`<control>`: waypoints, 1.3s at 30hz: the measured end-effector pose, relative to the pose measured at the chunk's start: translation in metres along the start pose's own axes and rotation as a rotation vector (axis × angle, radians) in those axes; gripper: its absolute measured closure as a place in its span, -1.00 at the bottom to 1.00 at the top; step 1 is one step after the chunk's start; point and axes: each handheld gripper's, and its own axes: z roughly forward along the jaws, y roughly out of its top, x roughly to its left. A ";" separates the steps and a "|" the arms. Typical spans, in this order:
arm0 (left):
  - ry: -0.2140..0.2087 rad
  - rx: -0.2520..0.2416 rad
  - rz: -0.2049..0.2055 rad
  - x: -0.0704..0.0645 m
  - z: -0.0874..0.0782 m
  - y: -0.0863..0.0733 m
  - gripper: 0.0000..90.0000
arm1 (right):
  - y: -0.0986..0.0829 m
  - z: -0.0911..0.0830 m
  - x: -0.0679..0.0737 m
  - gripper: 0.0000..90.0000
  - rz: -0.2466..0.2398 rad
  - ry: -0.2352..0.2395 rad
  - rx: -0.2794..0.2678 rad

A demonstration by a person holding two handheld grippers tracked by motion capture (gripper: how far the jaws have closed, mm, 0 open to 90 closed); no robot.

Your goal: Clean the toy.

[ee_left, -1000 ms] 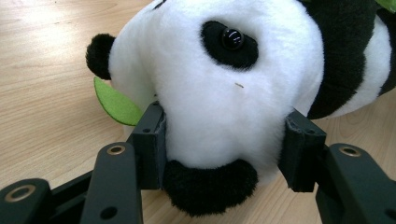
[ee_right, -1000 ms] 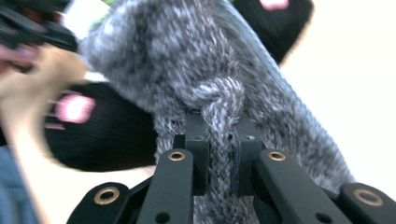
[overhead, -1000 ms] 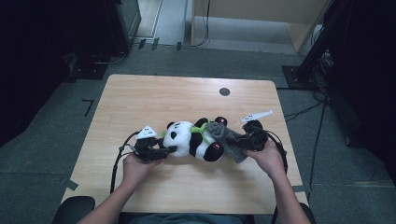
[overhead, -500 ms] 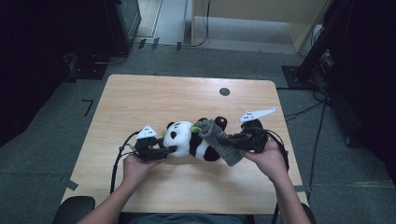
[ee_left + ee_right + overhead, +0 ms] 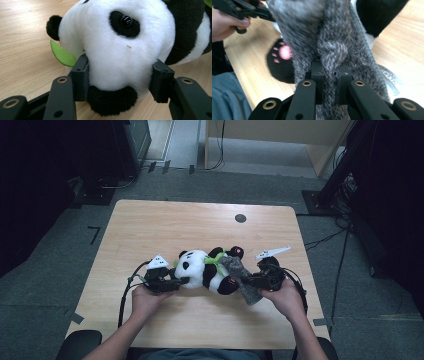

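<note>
The left gripper [image 5: 120,75] clamped the plush panda [image 5: 125,42] by its head between its jaws, while the right gripper [image 5: 329,75] pinched the grey sock [image 5: 332,32] draped over the panda just ahead

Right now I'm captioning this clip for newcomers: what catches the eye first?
A black-and-white panda plush lies mid-table, its head clamped in the left claw. The right claw pinches a grey knitted sock draped against the panda's body, by a black foot with pink paw pads.
</note>
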 end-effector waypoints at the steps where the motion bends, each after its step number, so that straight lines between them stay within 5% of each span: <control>1: 0.001 0.000 0.000 0.000 0.000 0.000 -0.01 | -0.001 0.003 -0.002 0.82 0.001 0.004 0.004; 10: -0.013 -0.010 -0.023 0.002 0.000 0.000 -0.01 | -0.012 0.019 -0.018 0.80 0.006 -0.039 0.115; 16: -0.006 -0.010 -0.014 0.001 0.000 0.001 -0.02 | -0.014 0.016 -0.025 0.80 0.032 -0.050 0.112; 25: -0.011 -0.009 -0.023 0.002 -0.001 0.001 -0.02 | -0.003 -0.007 -0.022 0.81 0.033 -0.017 -0.008; 33: -0.015 -0.003 -0.021 0.003 0.000 0.002 -0.02 | 0.023 -0.034 0.006 0.81 -0.045 0.009 -0.140; 39: -0.015 0.004 -0.022 0.003 0.000 0.003 -0.02 | 0.035 -0.034 0.032 0.81 -0.117 0.037 -0.160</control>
